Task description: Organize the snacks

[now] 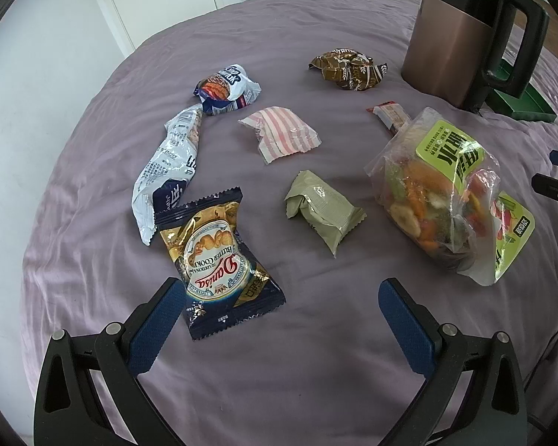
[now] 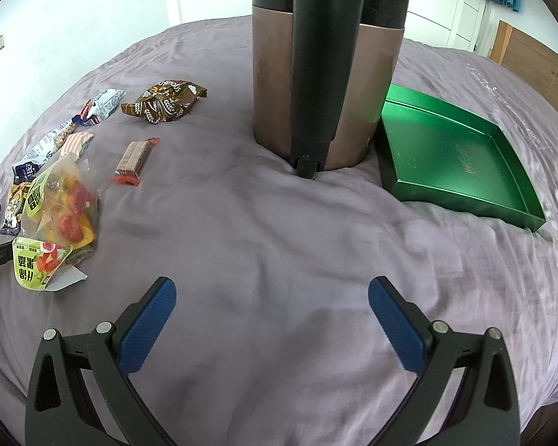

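Snack packets lie scattered on a bed covered by a wrinkled mauve sheet. A tall bronze-and-black electric kettle stands between the snacks and a shallow glossy green cardboard tray, which is empty and touches the kettle's base.

The left gripper hovers with jaws wide and empty; its left pad sits just beside a gold-and-navy butter cookie packet. Only the left wrist view shows a plain olive-green foil packet in full, next to a pink-striped wrapper. A clear bag of mixed dried fruit with a lime-green label lies to the right.

The right gripper is also spread wide, holding nothing, over bare sheet. Its view shows a red-ended wafer bar and a crumpled brown packet left of the kettle.
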`<state>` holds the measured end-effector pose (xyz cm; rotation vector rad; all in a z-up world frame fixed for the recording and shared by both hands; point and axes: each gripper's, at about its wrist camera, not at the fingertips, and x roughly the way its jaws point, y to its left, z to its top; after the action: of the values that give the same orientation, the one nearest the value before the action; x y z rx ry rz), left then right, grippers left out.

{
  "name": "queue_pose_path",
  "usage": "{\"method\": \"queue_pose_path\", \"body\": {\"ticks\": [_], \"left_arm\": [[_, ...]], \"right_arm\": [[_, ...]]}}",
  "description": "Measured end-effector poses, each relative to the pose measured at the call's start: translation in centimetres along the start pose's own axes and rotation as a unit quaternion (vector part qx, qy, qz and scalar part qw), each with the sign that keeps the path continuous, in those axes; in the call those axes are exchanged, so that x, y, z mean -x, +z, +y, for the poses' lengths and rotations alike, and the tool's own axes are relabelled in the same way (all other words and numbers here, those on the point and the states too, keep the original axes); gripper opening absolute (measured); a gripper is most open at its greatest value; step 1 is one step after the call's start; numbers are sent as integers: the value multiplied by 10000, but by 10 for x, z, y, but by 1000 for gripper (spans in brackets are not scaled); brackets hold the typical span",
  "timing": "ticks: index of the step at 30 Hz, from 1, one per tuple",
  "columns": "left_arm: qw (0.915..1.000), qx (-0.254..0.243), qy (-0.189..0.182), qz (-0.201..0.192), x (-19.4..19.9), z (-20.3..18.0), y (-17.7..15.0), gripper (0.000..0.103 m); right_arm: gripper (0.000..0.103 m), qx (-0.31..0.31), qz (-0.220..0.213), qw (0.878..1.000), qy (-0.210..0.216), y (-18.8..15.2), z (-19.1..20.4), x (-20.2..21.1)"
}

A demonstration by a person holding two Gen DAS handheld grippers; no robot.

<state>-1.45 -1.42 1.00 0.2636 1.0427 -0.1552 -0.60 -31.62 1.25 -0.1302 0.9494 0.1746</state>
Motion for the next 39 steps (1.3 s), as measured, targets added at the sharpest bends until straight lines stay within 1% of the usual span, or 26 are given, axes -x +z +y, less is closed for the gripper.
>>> {"method": "queue_pose_path", "body": {"ticks": [20, 39], "left_arm": [[10000, -15, -3, 36, 1, -6, 0, 102], [10000, -12, -26, 56, -4, -3, 1, 102]], "right_arm": [[103, 2, 2, 10000, 0, -1, -1, 1], [103, -5, 2, 10000, -3, -2, -3, 2]]}}
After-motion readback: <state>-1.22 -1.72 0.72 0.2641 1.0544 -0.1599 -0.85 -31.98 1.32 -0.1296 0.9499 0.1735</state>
